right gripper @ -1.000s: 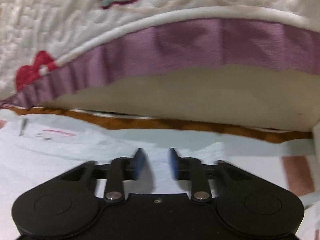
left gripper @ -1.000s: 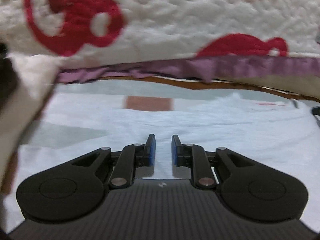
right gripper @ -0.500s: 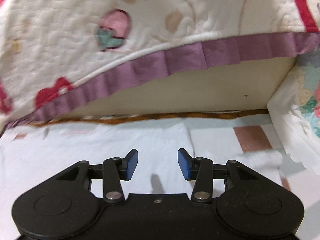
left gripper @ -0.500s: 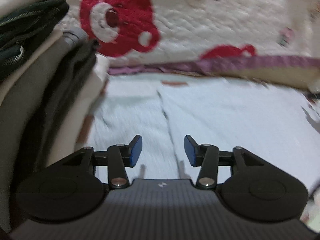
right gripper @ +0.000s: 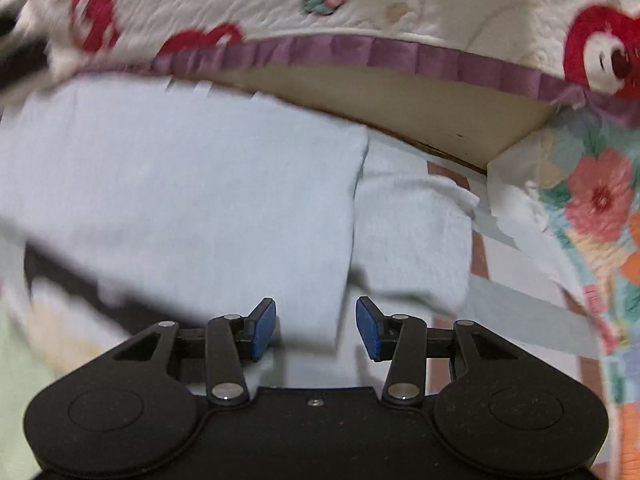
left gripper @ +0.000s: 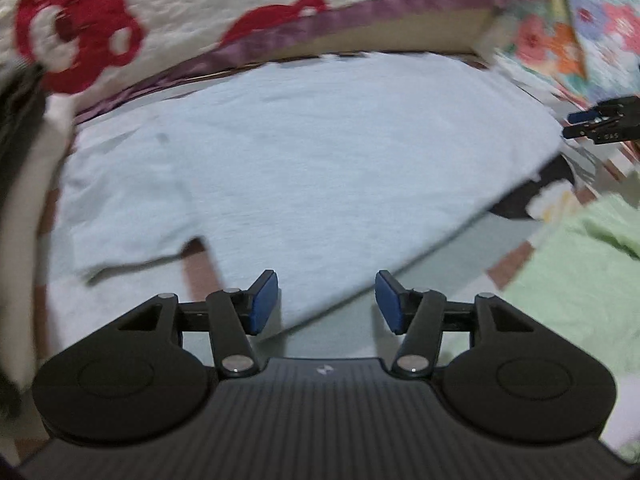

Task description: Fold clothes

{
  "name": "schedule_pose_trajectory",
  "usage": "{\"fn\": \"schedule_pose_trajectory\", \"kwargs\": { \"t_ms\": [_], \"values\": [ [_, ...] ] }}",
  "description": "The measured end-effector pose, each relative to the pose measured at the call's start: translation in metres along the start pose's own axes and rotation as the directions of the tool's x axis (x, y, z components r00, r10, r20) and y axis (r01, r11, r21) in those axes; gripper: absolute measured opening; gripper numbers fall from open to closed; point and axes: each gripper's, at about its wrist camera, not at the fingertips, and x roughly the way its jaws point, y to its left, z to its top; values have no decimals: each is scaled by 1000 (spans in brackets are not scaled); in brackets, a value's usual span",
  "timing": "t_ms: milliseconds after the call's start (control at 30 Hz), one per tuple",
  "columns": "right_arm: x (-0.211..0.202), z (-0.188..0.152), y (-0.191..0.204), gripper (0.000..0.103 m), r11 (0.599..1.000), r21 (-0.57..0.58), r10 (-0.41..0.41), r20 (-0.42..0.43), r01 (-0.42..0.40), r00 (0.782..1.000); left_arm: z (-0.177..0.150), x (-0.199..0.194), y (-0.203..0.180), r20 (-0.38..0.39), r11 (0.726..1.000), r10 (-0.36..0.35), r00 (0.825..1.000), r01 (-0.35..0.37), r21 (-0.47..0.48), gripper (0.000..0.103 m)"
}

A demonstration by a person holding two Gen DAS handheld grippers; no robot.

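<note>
A pale blue T-shirt point(left gripper: 304, 168) lies spread flat on the bed; a short sleeve point(left gripper: 120, 216) sticks out at the left. My left gripper point(left gripper: 326, 302) is open and empty, just above the shirt's near hem. In the right wrist view the shirt's body point(right gripper: 180, 192) fills the left and a sleeve point(right gripper: 412, 240) lies to the right. My right gripper point(right gripper: 316, 330) is open and empty above the body's edge beside that sleeve. Its fingertips point(left gripper: 588, 122) show at the far right of the left wrist view.
A white quilt with red bears and a purple frill point(left gripper: 280, 28) hangs along the far side. A floral quilt point(right gripper: 600, 200) lies at the right. A light green cloth point(left gripper: 580, 264) lies at the near right. Dark and white folded clothes point(left gripper: 24, 152) stack at the left.
Both grippers have opened wider and pulled back and up from the far edge of the shirt, so much more of the spread shirt shows now. The views are blurred by motion.
</note>
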Motion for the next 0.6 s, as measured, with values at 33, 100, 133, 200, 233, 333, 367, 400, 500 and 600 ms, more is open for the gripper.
{"fn": "schedule_pose_trajectory", "kwargs": {
  "t_ms": [33,100,133,200,233,333,367,400,500,600],
  "values": [
    [-6,-8,3,49,1000,-28,-10,-13,10,1000,-1,1,-4,-1,1000,13,1000,-13,27,54],
    [-12,-17,16,49,995,-92,-47,-10,46,999,-3,5,-12,2,995,54,999,-54,78,54],
    [-14,-22,23,49,990,-124,-65,-8,64,998,-4,7,-16,3,992,75,997,-75,103,54],
    [-15,-27,37,51,971,-216,-104,6,103,995,-4,11,-16,7,987,88,996,-88,131,54],
    [-13,-27,43,52,953,-278,-125,19,125,992,-5,12,-16,7,985,95,995,-95,147,54],
    [1,-28,61,53,874,-456,-162,57,169,985,-6,15,-12,9,973,126,992,-125,196,54],
    [7,-28,66,52,840,-512,-169,69,180,983,-7,16,-10,9,970,132,991,-131,206,54],
    [11,-26,68,53,819,-540,-172,88,192,981,-7,16,-8,9,972,126,992,-125,200,54],
    [19,-14,67,49,804,-561,-164,110,198,980,-8,13,-9,27,978,84,996,-88,190,54],
    [19,1,65,17,831,-523,-148,116,187,982,-10,9,-23,62,963,52,997,-67,261,54]
  ]
}}
